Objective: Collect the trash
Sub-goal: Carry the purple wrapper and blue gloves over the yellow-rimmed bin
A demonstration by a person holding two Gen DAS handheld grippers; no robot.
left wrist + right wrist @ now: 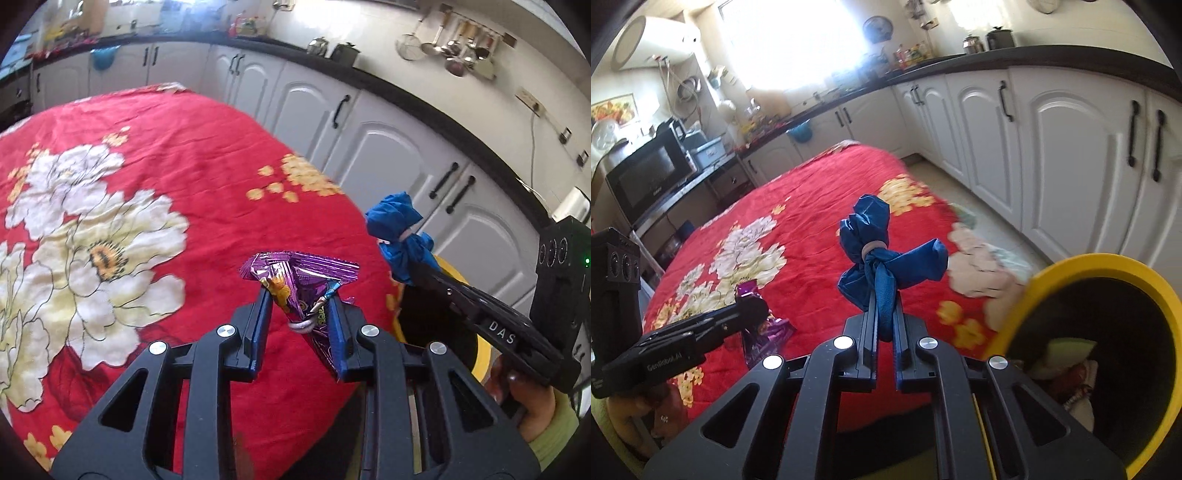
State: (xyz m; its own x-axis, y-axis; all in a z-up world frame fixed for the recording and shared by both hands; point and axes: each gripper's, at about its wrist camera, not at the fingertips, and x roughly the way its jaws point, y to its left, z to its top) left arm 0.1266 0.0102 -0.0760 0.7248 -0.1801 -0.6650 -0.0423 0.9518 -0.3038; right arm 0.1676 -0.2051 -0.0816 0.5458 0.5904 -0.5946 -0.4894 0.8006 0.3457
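Observation:
My left gripper (pixel 300 295) is shut on a crumpled purple foil wrapper (pixel 303 277), held just above the red flowered tablecloth (pixel 177 147). My right gripper (pixel 885 291) is shut on a knotted blue cloth bundle (pixel 875 240) tied with a pale band, lifted over the table's right side. The right view shows the left gripper (pixel 753 306) at lower left with the purple wrapper (pixel 768 332). The left view shows the right gripper (pixel 417 269) carrying the blue bundle (pixel 395 225). A yellow-rimmed bin (pixel 1082 269) stands at the table's right edge with some rubbish inside.
White kitchen cabinets (pixel 1052 147) with black handles run under a dark counter (pixel 997 55) beyond the table. A microwave (pixel 646 173) sits at the far left. Pale floor (pixel 960 192) lies between table and cabinets. A hand in a green sleeve (pixel 543 417) holds the right gripper.

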